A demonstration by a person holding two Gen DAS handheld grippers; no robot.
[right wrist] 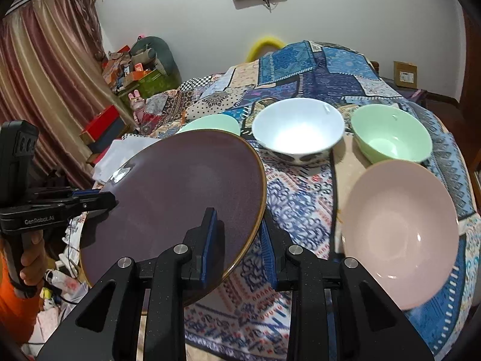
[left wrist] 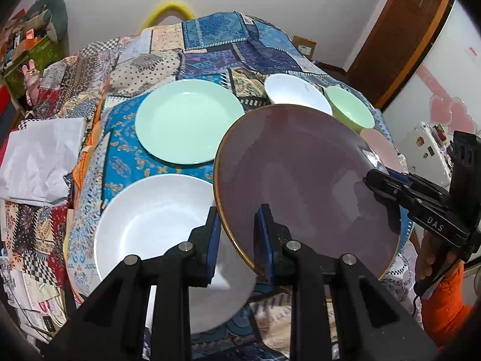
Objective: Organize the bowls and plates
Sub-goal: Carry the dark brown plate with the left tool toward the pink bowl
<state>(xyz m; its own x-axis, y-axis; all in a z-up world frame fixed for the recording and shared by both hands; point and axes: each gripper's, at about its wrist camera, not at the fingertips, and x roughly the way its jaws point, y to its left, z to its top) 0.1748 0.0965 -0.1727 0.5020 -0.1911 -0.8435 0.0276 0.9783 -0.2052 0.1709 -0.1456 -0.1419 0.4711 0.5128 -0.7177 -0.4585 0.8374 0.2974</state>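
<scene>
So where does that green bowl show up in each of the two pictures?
Left wrist view: green bowl at upper right, behind the purple plate.
Right wrist view: green bowl right of centre, behind the pink bowl.
Shared landmark: the white bowl immediately to its left.

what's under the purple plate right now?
The purple plate is held tilted in the air by both grippers, left gripper and right gripper. Below it: patchwork cloth and the white plate's edge. The rest beneath is hidden.
</scene>
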